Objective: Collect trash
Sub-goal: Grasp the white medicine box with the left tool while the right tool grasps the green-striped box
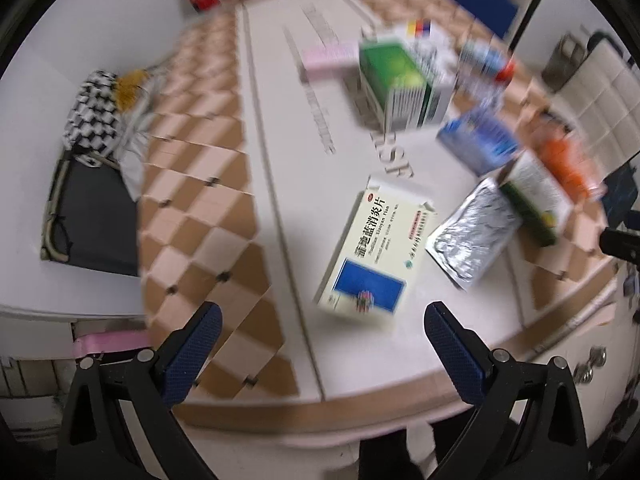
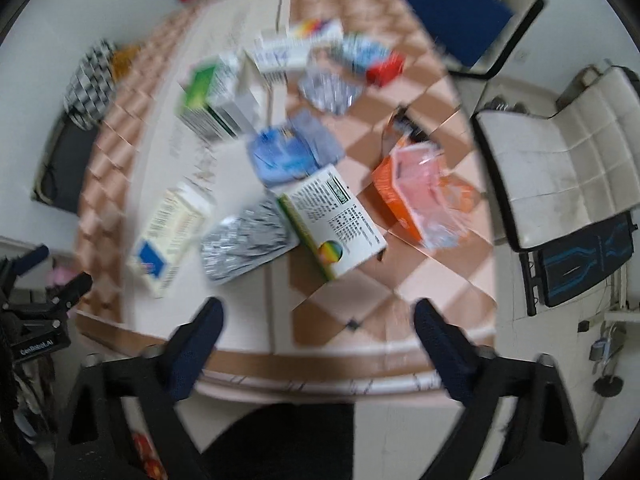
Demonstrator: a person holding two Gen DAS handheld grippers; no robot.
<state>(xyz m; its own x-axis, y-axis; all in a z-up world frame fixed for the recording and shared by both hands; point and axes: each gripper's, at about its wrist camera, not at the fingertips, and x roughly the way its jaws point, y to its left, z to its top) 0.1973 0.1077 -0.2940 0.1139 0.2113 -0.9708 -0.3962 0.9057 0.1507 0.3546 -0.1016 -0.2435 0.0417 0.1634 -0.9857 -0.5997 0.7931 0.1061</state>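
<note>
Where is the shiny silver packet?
The silver foil packet lies flat on the table, between the cream box with the blue square and the white box with the green edge, whose corner overlaps it.

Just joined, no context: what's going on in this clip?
A person holds two handheld grippers over a checkered table littered with medicine packaging. Both the left gripper and right gripper are open and empty, touching nothing. Nearest the left one lies a cream pill box with a blue panel, beside a crumpled silver foil blister sheet. A torn orange carton lies farther right. Nothing is collected yet.
</note>
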